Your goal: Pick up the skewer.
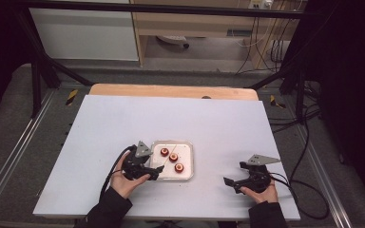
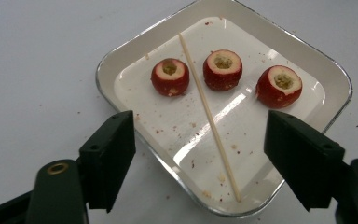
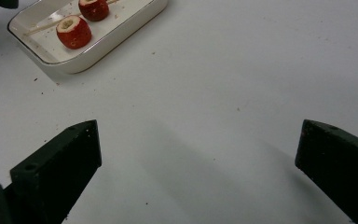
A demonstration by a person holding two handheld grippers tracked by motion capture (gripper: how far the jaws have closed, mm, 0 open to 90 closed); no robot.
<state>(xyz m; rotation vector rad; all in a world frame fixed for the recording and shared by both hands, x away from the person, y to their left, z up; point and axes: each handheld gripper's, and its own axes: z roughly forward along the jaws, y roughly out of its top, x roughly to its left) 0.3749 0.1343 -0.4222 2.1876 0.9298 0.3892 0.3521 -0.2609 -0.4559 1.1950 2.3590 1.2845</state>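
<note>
Black jaws of the left gripper (image 2: 200, 154) are rising from the bottom of the left gripper view, standing apart with nothing pressed between them; the near corner of the white tray (image 2: 121, 56) and the lower end of the wooden skewer (image 2: 209, 116) are lying in the gap. In the high view, the left gripper (image 1: 156, 172) is sitting at the tray's left edge, low and left of centre, in the person's left hand (image 1: 123, 183). The right gripper (image 1: 233, 181) is resting at lower right, well apart from the tray (image 1: 190, 164), its jaws spread wide over bare white table (image 3: 214, 93) (nothing between them). Farther into the left gripper view, the skewer is lying slantwise across the tray floor, running toward the upper middle. Beyond it, three red hollowed fruits (image 2: 223, 69) are sitting in a row, one left of the skewer and two right of it, cut tops upward.
</note>
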